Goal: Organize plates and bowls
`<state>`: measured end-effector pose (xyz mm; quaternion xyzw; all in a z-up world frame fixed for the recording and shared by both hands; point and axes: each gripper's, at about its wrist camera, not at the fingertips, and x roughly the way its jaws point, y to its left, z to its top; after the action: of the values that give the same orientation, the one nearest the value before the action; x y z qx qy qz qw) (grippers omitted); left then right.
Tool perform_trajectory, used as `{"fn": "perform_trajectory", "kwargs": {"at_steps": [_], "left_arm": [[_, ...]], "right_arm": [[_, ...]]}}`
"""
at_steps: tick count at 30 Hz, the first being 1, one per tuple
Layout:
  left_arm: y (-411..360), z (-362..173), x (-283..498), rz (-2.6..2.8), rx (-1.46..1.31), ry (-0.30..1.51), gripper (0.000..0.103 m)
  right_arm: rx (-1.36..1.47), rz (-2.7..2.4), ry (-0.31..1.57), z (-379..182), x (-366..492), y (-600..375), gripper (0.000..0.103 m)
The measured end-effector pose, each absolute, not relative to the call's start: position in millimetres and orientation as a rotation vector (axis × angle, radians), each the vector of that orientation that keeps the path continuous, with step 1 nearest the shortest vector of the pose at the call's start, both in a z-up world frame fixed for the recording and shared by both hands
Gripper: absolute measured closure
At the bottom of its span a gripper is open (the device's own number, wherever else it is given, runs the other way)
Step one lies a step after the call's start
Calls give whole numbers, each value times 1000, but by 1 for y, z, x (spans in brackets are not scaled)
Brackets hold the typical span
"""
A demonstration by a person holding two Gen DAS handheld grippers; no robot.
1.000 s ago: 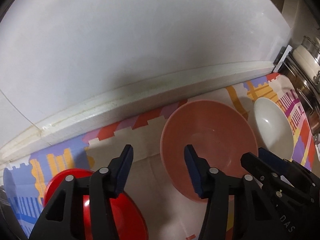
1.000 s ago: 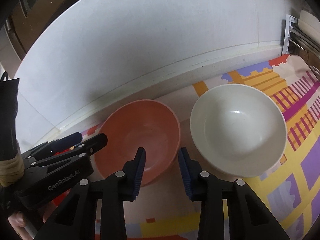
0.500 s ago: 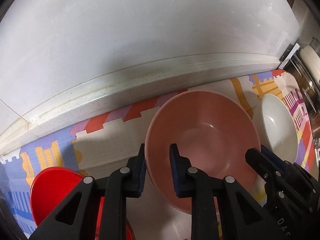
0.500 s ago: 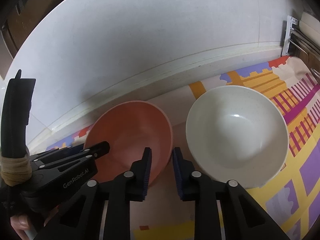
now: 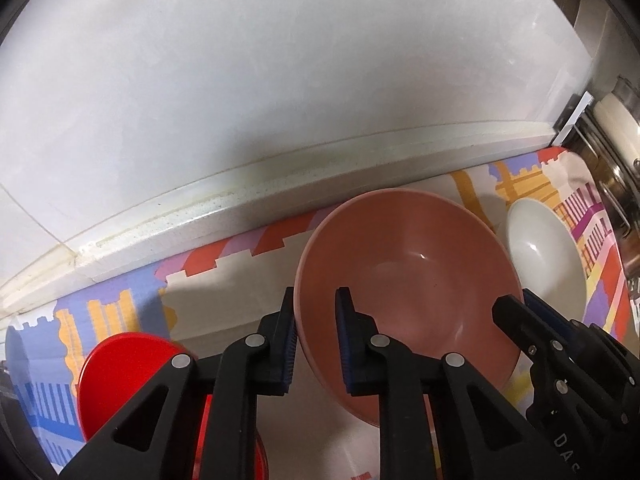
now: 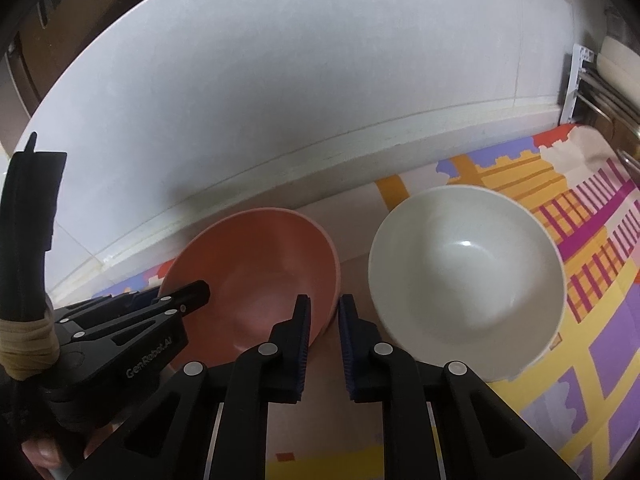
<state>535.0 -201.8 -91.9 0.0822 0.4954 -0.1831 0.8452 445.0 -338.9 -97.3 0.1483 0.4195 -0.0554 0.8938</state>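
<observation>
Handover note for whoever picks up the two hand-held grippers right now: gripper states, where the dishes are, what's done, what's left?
Left hand-held gripper: just closed on the pink bowl, near-left rim.
Right hand-held gripper: just closed on the same bowl's right rim.
White bowl: on the mat, right of the pink bowl, untouched.
Red plate: on the mat, far left.
Done: two-sided grip on the pink bowl.
Left: move it, then sort the others.

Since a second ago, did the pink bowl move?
Yes. The pink bowl has tipped up, its left rim nearer the wall ledge, gripped by both grippers, whose jaws just closed.
</observation>
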Motion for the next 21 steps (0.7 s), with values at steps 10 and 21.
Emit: {"fn": "perform_trajectory", "kwargs": {"at_steps": [10,21], "left_arm": [[-185,-55,492,-396,100,989,84],[-194,-21,426,-422,83,928,84]], "right_arm": [[247,-91,815,-66,413,-336,87],[165,-64,765,-29,355,-339,87]]}}
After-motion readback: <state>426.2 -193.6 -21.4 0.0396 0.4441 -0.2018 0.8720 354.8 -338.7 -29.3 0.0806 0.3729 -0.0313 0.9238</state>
